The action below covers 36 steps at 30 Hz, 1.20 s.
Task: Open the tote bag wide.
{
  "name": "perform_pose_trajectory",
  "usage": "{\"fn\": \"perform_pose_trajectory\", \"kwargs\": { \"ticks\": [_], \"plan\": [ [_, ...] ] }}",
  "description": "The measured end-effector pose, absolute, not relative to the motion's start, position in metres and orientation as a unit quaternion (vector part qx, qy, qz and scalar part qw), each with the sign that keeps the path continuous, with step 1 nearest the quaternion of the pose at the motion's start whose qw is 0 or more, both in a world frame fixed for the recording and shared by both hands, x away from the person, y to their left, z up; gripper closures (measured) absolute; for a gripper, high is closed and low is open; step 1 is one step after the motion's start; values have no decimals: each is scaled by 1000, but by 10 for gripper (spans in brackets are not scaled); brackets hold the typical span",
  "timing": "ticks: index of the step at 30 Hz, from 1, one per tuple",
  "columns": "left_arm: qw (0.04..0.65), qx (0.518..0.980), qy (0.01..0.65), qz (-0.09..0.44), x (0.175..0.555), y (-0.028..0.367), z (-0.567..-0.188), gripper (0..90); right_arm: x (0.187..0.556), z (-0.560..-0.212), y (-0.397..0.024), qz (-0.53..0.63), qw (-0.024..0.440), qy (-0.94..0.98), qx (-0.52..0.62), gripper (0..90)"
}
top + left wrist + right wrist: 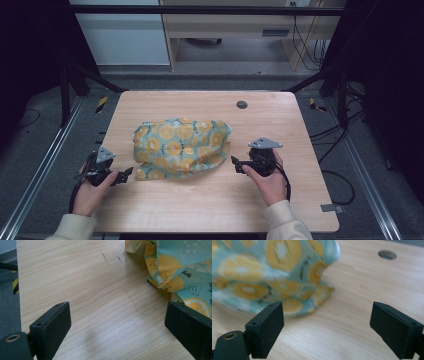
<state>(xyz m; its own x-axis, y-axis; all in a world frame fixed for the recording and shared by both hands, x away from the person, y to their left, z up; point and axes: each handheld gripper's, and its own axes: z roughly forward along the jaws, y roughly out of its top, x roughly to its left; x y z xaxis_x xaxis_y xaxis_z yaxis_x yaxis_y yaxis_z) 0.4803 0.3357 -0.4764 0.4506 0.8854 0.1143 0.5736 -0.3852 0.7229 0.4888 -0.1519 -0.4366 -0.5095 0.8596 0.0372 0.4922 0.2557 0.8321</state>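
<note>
Both hands low near table point(150, 105) front edge, left gripper point(126, 174) and right gripper point(236, 164) aimed inward w/ jaws wide, empty. Lemon-print cloth point(181, 147) (crumpled) lies mid-table btwn them, long axis left-right.

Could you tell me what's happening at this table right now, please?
A person sits at a wooden table with a gripper in each hand. A crumpled lemon-print cloth lies in the middle. The left gripper is by the cloth's near left corner and the right gripper is just off its right edge. Both are open and hold nothing; in the gripper views the cloth lies just beyond the fingers, ungripped.
</note>
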Motion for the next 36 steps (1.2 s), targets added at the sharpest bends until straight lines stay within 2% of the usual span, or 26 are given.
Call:
{"fn": "perform_pose_trajectory", "kwargs": {
  "ticks": [9,12,16,23,24,25,26,27,29,30,32,36],
  "plan": [
    [303,800,455,249,480,332,-478,66,507,-390,-125,433,233,774,399,161],
    [303,800,454,248,480,331,-478,66,517,-375,-112,440,224,780,385,161],
    [300,802,452,249,480,331,-478,66,534,-365,-93,440,209,790,372,168],
    [301,801,453,250,480,332,-478,67,559,-367,-65,424,178,812,360,164],
    [302,800,454,250,479,332,-477,67,564,-370,-57,410,170,823,355,324],
    [302,800,454,250,479,332,-477,67,564,-370,-57,410,170,823,355,324],
    [302,800,454,251,480,333,-477,67,566,-372,-53,405,168,830,345,492],
    [302,800,454,251,480,333,-477,67,566,-372,-53,405,168,830,345,492],
    [303,799,454,252,480,333,-477,68,565,-371,-51,406,174,831,338,674],
    [302,799,454,253,480,333,-477,70,563,-368,-50,414,177,828,334,800],
    [302,798,455,254,480,332,-476,70,560,-363,-50,419,176,829,327,885],
    [303,795,458,258,480,334,-475,74,552,-350,-49,434,176,827,312,900]
  ]
}}
